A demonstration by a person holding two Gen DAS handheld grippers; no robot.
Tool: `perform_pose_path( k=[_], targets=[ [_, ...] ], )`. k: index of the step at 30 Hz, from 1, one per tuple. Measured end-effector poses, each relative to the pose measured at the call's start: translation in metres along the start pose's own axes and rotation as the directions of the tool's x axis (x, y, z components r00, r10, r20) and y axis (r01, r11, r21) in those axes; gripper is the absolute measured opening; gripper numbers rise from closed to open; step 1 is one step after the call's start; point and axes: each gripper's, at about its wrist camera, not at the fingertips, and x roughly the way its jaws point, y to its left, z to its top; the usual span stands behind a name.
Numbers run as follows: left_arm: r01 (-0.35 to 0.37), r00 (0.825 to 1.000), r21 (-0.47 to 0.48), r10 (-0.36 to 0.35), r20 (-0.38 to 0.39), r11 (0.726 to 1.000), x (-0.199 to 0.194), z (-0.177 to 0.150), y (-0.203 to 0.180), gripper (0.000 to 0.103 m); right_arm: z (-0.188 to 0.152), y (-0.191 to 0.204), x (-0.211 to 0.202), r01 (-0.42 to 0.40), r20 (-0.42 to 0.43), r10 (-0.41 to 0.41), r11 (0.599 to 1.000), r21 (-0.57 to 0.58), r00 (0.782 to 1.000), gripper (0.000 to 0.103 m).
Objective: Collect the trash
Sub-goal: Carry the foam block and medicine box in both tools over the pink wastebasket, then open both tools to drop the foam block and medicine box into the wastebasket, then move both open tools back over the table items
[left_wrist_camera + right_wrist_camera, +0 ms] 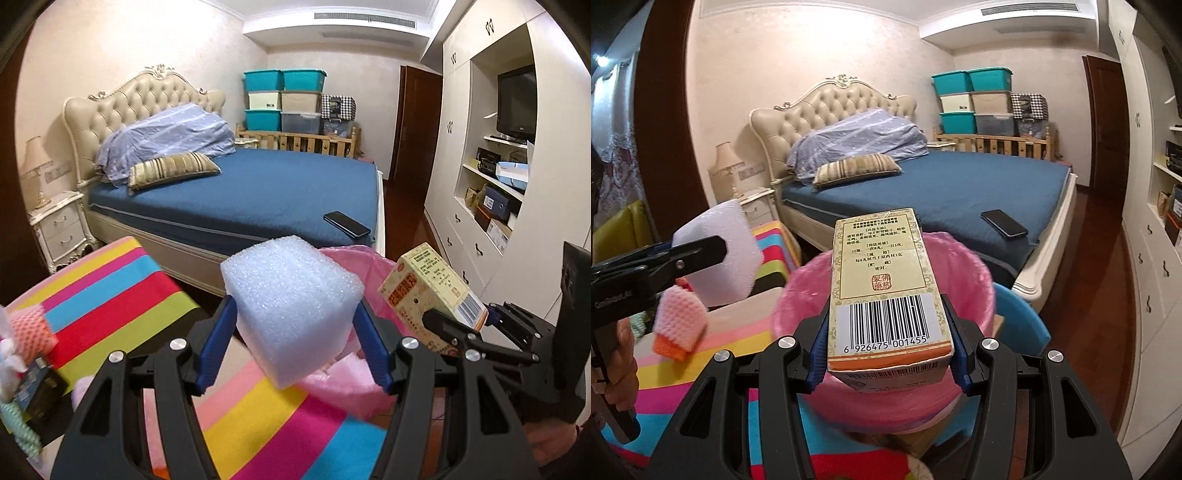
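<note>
My left gripper is shut on a white foam block, held above the striped cloth just left of a pink-lined bin. A yellow carton with a barcode sits between the blue pads of my right gripper, which is shut on it right over the open bin. In the right wrist view the left gripper and its foam block hang to the left of the bin. The left wrist view shows the carton in the right gripper at the bin's right.
A rainbow-striped cloth covers the surface under both grippers. On it lie a pink knitted piece and a small dark box. Behind the bin stands a bed with a phone on it; a blue container is on the bin's right.
</note>
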Motion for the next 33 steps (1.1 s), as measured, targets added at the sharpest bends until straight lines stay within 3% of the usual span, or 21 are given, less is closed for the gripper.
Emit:
perform_pose_path(
  k=[8,10,12,14,18,22,24,29,31,33],
  targets=[
    [0.044,0.998,-0.039,-0.046,-0.047,0.998,0.056,0.016,-0.005,0.064,0.0,-0.017,0.025,0.032,-0.011,-0.033,0.999,-0.02,0.999,0.052],
    [0.06,0.996,-0.044,-0.063,-0.065,0.997,0.067,0.017,-0.005,0.07,-0.001,-0.017,0.031,0.042,-0.009,-0.042,0.998,-0.038,0.999,0.053],
    [0.048,0.997,-0.05,-0.051,-0.059,0.998,0.069,0.017,-0.004,0.085,-0.004,-0.02,0.033,0.056,-0.017,-0.056,0.997,-0.047,0.998,0.073],
    [0.042,0.998,-0.061,-0.045,-0.044,0.997,0.065,0.016,-0.002,0.089,-0.009,-0.021,0.027,0.065,-0.002,-0.065,0.997,-0.052,0.998,0.076],
    [-0.001,1.0,-0.064,0.0,-0.025,0.998,0.041,0.012,0.006,0.097,-0.016,-0.018,0.009,0.074,0.017,-0.073,0.994,-0.077,0.997,0.076],
    [-0.061,0.998,-0.051,0.061,0.011,0.997,0.001,0.005,0.014,0.098,-0.02,-0.007,-0.014,0.037,0.029,-0.035,0.996,-0.075,0.999,0.078],
    [-0.124,0.992,-0.02,0.125,0.02,0.992,-0.021,-0.007,0.016,0.098,-0.019,0.004,-0.022,0.013,0.036,-0.011,0.997,-0.076,0.999,0.078],
    [-0.248,0.968,0.005,0.248,0.049,0.969,-0.073,-0.04,0.035,0.098,-0.018,0.045,-0.034,-0.071,0.035,0.075,0.992,-0.1,0.997,0.08],
    [-0.33,0.942,0.009,0.329,0.061,0.944,-0.095,-0.056,0.049,0.098,-0.019,0.062,-0.036,-0.098,0.025,0.102,0.989,-0.113,0.994,0.08],
    [-0.352,0.935,0.008,0.35,0.062,0.936,-0.112,-0.068,0.064,0.098,-0.021,0.083,-0.034,-0.125,0.007,0.126,0.984,-0.128,0.992,0.081]
  ],
)
